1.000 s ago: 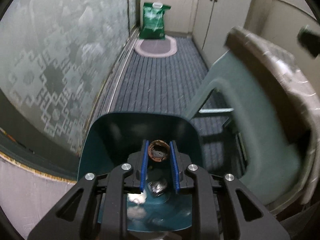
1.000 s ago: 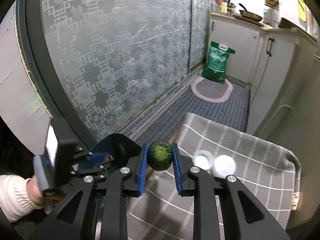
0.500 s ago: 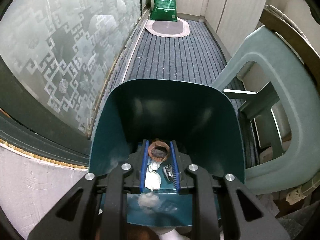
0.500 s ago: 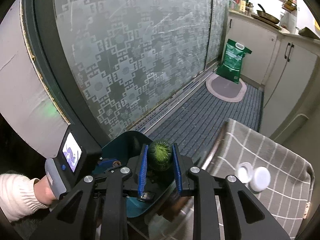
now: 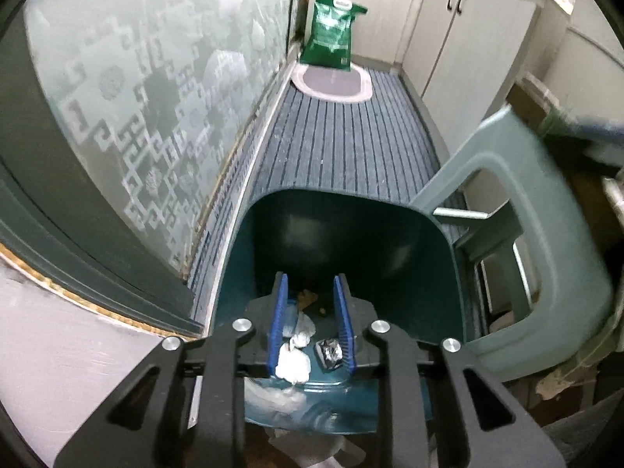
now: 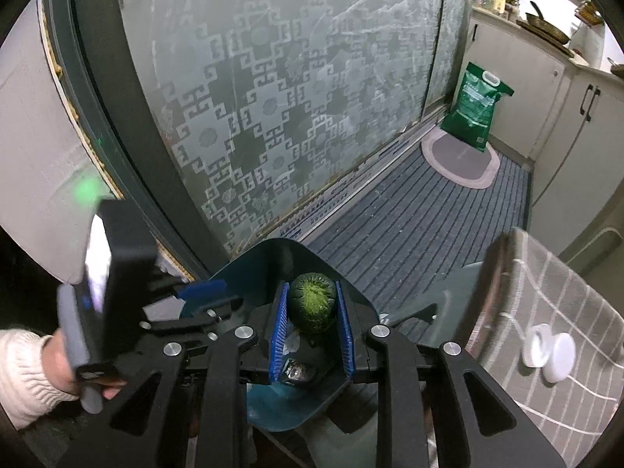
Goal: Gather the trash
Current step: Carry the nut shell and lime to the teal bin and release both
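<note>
A dark teal bin (image 5: 351, 234) stands on the floor; it also shows in the right wrist view (image 6: 273, 257). My left gripper (image 5: 310, 292) hangs over its mouth, open and empty. A brown scrap (image 5: 306, 295), white crumpled paper (image 5: 292, 362) and a dark foil wrapper (image 5: 329, 351) lie inside the bin. My right gripper (image 6: 312, 300) is shut on a round green fruit (image 6: 312, 304) and holds it above the bin. The left gripper's body (image 6: 117, 273) is at left in the right wrist view.
A patterned frosted glass door (image 6: 292, 97) runs along the left. A pale green plastic stool (image 5: 546, 253) stands right of the bin. A checked cloth (image 6: 553, 331) carries two white caps (image 6: 550, 351). A green bag (image 5: 331, 35) stands at the far end of the striped mat.
My left gripper opened and the brown scrap dropped into the bin. My right gripper moved with the green fruit from above the cloth to above the bin.
</note>
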The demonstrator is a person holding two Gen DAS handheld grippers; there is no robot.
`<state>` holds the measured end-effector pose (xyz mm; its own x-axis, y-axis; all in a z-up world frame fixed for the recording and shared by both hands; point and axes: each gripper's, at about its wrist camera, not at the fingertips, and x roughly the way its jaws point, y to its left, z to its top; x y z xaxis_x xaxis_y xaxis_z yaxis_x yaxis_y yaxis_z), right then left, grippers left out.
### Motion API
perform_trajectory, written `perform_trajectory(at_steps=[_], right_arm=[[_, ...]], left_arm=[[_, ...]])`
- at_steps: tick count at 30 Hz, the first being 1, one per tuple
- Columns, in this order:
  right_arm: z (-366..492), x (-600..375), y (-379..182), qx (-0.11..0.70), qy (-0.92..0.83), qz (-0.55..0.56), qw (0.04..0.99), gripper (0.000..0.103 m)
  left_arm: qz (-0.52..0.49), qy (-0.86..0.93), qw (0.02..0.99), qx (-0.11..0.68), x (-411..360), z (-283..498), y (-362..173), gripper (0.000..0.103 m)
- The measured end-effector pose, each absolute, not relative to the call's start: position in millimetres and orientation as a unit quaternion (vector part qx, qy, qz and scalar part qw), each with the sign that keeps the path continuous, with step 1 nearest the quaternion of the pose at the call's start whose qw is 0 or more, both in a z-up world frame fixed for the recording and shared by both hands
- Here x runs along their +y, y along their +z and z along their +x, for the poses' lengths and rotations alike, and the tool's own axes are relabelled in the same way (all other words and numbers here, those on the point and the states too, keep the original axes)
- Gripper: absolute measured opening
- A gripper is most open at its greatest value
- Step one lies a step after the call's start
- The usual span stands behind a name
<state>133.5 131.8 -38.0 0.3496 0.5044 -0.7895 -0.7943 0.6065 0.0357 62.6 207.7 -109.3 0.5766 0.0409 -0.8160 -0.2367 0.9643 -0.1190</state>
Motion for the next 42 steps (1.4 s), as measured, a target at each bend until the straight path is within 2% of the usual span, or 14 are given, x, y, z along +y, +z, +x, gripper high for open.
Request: perform_trajectory(at_steps=[11,17,32,39,40,42], right_arm=[[122.7,166.1,-82.6,0.439,0.414,-0.207,0.77,0.023],[114.4,185.8,-111.9,0.461,0.421,-0.222,0.749,0.023],[108.2,224.0,-190.0,0.513,0.414,-0.263,0.704,0.024],[112.8,228.8,-193.5,0.511,0.411,-0.263,0.707,0.024],[113.6,229.3,-194.7,0.512,0.409,-0.263,0.708,0.025],[116.6,229.2,-198.0,0.517,0.403,-0.262,0.708,0.037]], left_arm=[[-0.127,0.081,0.909,0.388,225.5,35.4,-56.9,0.014],[-0.139,0.077,0.918,0.364,232.1,21.6,-37.9,0.012],[-0.151,0.062,0.935,0.314,226.8,-8.3,5.8,0.012],[-0.157,0.049,0.939,0.301,219.9,-14.4,20.0,0.012],[-0.156,0.048,0.94,0.3,218.1,-14.4,21.3,0.012],[-0.156,0.044,0.94,0.301,215.8,-14.4,22.5,0.012]])
